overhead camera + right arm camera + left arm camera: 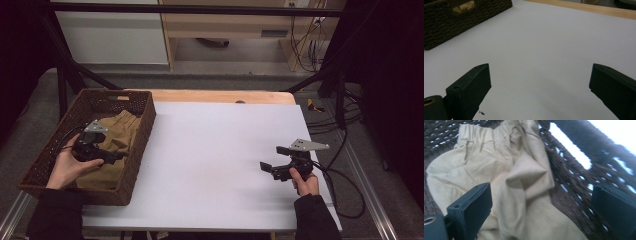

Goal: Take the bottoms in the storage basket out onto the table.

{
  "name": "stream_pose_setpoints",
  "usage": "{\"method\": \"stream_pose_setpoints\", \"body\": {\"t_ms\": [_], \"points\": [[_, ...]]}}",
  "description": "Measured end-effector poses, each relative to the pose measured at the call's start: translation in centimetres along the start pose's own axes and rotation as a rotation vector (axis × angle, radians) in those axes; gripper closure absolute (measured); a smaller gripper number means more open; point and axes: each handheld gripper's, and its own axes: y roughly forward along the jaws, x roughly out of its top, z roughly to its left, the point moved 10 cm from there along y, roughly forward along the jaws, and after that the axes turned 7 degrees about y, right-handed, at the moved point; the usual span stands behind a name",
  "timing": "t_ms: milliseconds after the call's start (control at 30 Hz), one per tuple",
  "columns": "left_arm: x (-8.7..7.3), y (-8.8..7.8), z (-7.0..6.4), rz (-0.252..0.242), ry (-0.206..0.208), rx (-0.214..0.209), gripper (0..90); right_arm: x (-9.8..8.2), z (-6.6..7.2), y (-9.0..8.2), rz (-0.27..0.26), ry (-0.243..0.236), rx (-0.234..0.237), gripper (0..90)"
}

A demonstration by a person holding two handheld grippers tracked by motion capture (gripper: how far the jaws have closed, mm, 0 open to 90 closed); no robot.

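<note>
A tan cloth garment (119, 135) lies crumpled in the dark wicker basket (144, 116) at the table's left. My left gripper (116, 157) hovers inside the basket just above the cloth. In the left gripper view the jaws stand wide apart over the folded tan cloth (524, 177) with nothing pinched between them. My right gripper (272, 159) rests over the white sheet (220, 150) at the right, pointing left. In the right gripper view its jaws are spread with only bare white sheet (544, 50) between them.
The basket's woven wall (579, 177) rises close beside the left gripper's right jaw. A wooden table edge (220, 96) runs along the back. Cables (345, 185) trail off the table's right side. The basket's corner (461, 17) shows far off in the right gripper view.
</note>
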Motion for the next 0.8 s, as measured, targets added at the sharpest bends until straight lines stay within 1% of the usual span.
{"method": "stream_pose_setpoints", "body": {"t_ms": [67, 133, 200, 333, 433, 500, 633, 700, 800], "points": [[0.1, 0.3, 0.5, -0.01, -0.002, 0.022, 3.6, -0.1, 0.0, 0.0, 0.005, 0.0, -0.001, 4.6], [-0.1, 0.6, 1.1, 0.0, -0.007, 0.051, 3.7, -0.1, 0.0, 0.1, 0.006, -0.003, 0.001, 4.6], [-0.3, 0.9, 1.6, -0.001, -0.013, 0.064, 3.7, -0.1, 0.0, 0.1, 0.006, -0.002, 0.002, 4.6], [-0.9, 1.5, 1.8, 0.02, -0.018, 0.067, 6.0, -0.2, 0.0, 0.2, 0.008, 0.0, -0.001, 4.5], [-1.2, 1.9, 1.8, 0.036, -0.014, 0.055, 9.9, -0.2, 0.0, 0.2, 0.009, -0.002, 0.001, 4.5], [-1.3, 2.1, 1.8, 0.042, -0.017, 0.051, 14.2, -0.2, 0.0, 0.2, 0.008, -0.002, 0.001, 4.5], [-1.7, 2.3, 1.9, 0.065, 0.0, 0.065, 17.8, -0.2, 0.0, 0.2, 0.01, -0.003, 0.001, 4.5], [-1.8, 2.5, 1.8, 0.077, 0.004, 0.061, 20.3, -0.2, 0.0, 0.2, 0.009, -0.002, 0.0, 4.5], [-2.1, 2.6, 1.8, 0.093, 0.024, 0.064, 25.6, -0.2, 0.0, 0.2, 0.009, -0.005, 0.001, 4.5]]}}
